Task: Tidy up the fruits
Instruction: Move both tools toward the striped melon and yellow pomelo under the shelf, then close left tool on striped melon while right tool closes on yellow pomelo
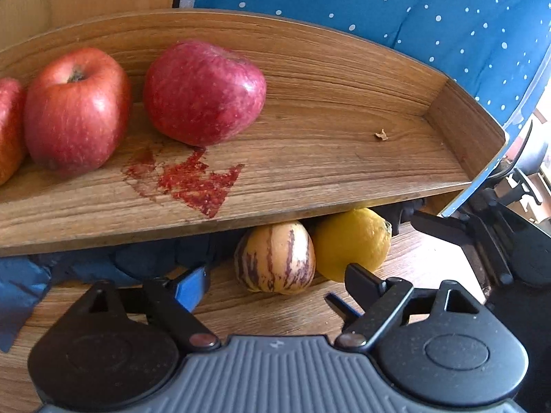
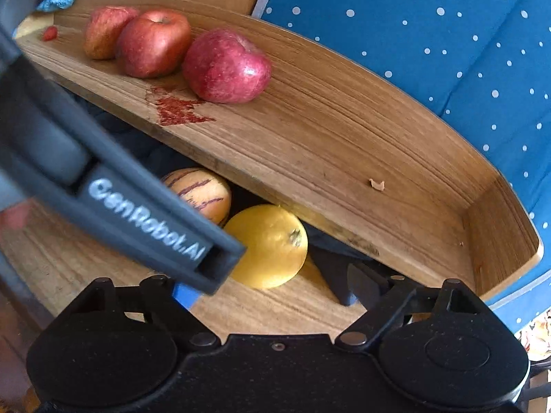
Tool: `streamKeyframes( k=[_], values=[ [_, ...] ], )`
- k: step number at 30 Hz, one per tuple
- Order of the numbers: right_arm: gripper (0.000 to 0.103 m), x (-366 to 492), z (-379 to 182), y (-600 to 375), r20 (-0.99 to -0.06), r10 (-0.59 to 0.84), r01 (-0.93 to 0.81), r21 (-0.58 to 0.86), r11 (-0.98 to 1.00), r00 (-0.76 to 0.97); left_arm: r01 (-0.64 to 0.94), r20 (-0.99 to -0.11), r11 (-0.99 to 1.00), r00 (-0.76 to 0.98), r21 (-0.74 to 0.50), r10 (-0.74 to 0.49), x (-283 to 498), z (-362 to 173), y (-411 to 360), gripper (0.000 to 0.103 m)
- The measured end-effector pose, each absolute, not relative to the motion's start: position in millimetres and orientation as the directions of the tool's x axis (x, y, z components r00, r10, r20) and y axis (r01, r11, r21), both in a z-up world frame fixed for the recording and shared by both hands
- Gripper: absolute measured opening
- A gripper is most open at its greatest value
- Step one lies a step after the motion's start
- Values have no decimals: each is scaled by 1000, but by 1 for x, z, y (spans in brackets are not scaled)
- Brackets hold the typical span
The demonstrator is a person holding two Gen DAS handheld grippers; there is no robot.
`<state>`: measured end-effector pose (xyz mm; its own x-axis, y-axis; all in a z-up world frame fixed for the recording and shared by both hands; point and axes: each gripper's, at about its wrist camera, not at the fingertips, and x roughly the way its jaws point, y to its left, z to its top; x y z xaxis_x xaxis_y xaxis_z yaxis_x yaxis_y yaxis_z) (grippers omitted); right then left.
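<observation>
While left claw (image 1: 272, 289) gapes, striped fruit (image 1: 275, 258) sits between tips.

Three red apples are sitting in a row on the upper wooden shelf (image 1: 310, 144). The dark red apple (image 1: 203, 93) is lying tipped on its side, nearest the shelf's bare end; beside it the lighter apple (image 1: 75, 110) is standing upright, stem up, and the third apple (image 2: 105, 31) is pressing against that one. Below, on the lower board, a cream melon (image 1: 274, 257) with purple stripes is resting against a yellow orange (image 1: 351, 241), both half tucked under the shelf.
</observation>
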<state>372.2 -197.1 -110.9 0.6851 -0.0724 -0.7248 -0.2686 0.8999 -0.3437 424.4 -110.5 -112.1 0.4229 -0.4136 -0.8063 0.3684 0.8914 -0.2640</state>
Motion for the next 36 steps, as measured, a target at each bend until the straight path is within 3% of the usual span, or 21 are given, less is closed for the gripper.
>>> streamKeyframes(
  k=[14, 16, 29, 33, 36],
  values=[
    [69, 395, -119, -193, -734, -57, -270, -319, 909, 677, 321, -814, 900, 409, -295, -413, 440, -117, -97, 82],
    [60, 396, -120, -191, -737, -45, -278, -310, 909, 675, 321, -815, 899, 406, -297, -414, 442, -118, -98, 83],
    [59, 371, -112, -204, -734, -54, -257, -305, 917, 677, 315, -820, 903, 402, -293, -407, 439, -117, -100, 78],
    [59, 361, -110, -211, -739, -69, -227, -292, 929, 670, 316, -823, 907, 408, -277, -394, 439, -119, -110, 73],
    [59, 353, -108, -214, -742, -76, -205, -280, 938, 666, 323, -823, 911, 422, -255, -381, 439, -119, -117, 64]
  ],
)
